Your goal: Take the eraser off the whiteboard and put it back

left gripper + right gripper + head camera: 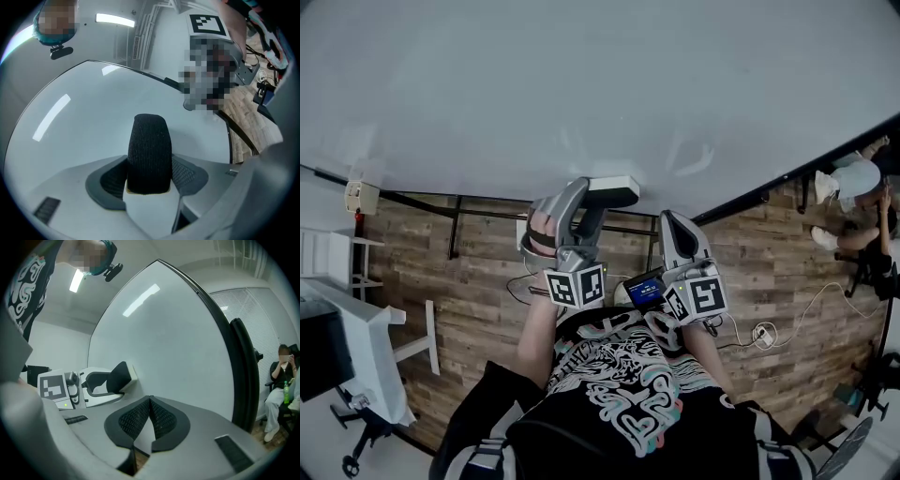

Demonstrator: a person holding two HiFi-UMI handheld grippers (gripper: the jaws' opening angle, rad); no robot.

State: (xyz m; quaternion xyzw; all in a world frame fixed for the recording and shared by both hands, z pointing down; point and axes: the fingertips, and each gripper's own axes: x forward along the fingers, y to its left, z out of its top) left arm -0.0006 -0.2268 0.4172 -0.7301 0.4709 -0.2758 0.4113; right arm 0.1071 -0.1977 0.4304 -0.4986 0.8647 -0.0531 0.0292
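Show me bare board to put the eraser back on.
The whiteboard is bare everywhere above its black frame, on both sides of the eraser in the left gripper. Crowded only near the right gripper, alongside.

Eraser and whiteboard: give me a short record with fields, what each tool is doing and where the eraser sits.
eraser: black felt pad on a white body, between the left tool's jaws
left tool: shut on eraser, facing the whiteboard
right tool: jaws together, nothing between them, beside the left tool
eraser touching whiteboard: cannot tell
bystander: seated person past the board's edge
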